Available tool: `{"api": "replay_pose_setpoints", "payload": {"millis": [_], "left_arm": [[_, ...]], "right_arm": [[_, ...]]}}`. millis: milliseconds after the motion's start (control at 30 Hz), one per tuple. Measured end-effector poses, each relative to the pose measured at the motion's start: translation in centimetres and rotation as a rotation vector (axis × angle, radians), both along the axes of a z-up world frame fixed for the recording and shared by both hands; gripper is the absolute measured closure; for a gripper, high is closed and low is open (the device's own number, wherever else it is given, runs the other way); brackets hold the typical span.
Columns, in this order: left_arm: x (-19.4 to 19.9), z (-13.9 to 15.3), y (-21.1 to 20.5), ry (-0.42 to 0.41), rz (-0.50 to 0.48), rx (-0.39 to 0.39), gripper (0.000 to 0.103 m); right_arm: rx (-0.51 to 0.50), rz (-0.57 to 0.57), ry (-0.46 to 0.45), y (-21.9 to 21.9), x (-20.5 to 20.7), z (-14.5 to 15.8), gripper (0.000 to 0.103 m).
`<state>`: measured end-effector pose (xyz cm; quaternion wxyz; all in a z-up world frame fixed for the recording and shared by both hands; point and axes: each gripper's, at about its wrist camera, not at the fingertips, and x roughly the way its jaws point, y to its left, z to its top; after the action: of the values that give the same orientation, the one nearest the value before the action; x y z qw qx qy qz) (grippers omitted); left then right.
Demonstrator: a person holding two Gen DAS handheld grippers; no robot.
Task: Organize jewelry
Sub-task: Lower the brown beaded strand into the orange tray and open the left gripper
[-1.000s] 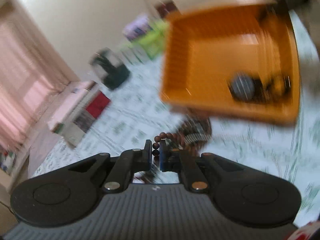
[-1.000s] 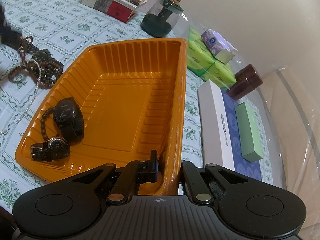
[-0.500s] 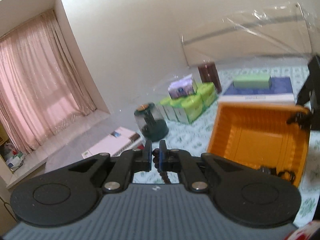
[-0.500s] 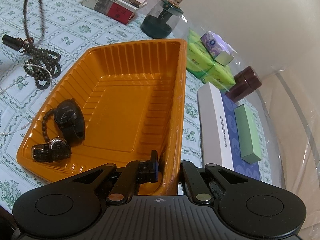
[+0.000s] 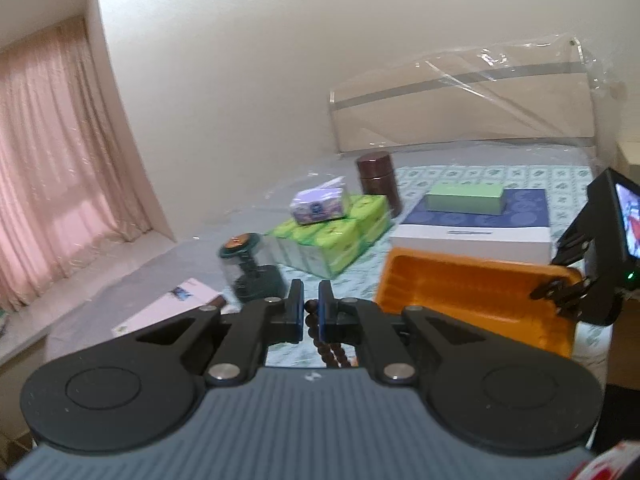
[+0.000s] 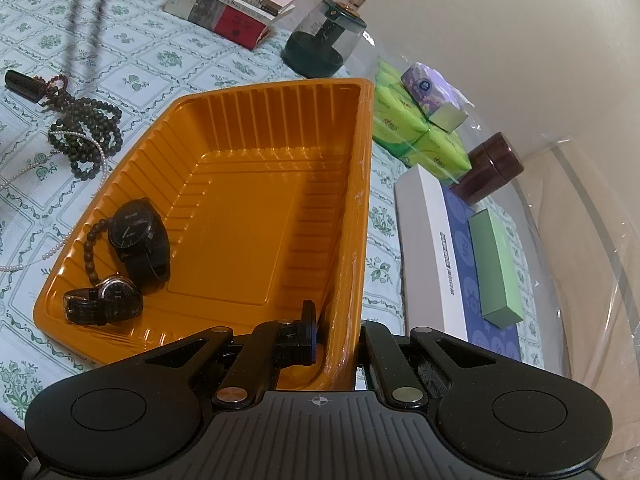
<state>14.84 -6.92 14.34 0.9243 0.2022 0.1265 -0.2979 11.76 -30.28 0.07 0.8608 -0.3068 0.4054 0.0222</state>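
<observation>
My left gripper [image 5: 310, 312] is shut on a brown bead necklace [image 5: 328, 350] and holds it high above the table; the strand hangs down, blurred, in the right wrist view [image 6: 94, 12]. My right gripper [image 6: 336, 340] is shut on the near wall of the orange tray [image 6: 256, 184], which also shows in the left wrist view [image 5: 472, 300]. In the tray lie two black watches [image 6: 138, 236] [image 6: 104, 300] and a small bead bracelet [image 6: 90, 252]. Dark bead strands [image 6: 86, 140] and a pearl strand [image 6: 44, 252] lie on the table left of the tray.
Behind the tray stand a green-based glass jar [image 6: 324, 48], stacked books [image 6: 232, 12], green tissue packs [image 6: 416, 128], a brown jar [image 6: 490, 168], and a white and blue box [image 6: 444, 256] with a green box [image 6: 496, 268] on it. A small black case [image 6: 22, 84] lies by the beads.
My left gripper has lifted the brown necklace up off the table, and the strand now hangs clear of the bead pile. The right gripper and tray have not moved.
</observation>
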Motion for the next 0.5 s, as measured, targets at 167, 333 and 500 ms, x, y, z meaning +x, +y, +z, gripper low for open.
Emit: {"api": "replay_pose_setpoints", "payload": {"millis": [167,333,500], "left_arm": [[0.8,-0.3,-3.5,0.036,-0.075,-0.020,0.097],[2.1,-1.3,-7.0,0.070,-0.119,0.009,0.097],[3.9,-2.9,-9.6,0.130,-0.135,0.033,0.097]], "right_arm": [[0.001,0.001,0.001,0.0,0.1,0.1,0.099],[0.003,0.003,0.000,0.0,0.1,0.1,0.099],[0.005,0.004,0.001,0.0,0.1,0.0,0.099]]}}
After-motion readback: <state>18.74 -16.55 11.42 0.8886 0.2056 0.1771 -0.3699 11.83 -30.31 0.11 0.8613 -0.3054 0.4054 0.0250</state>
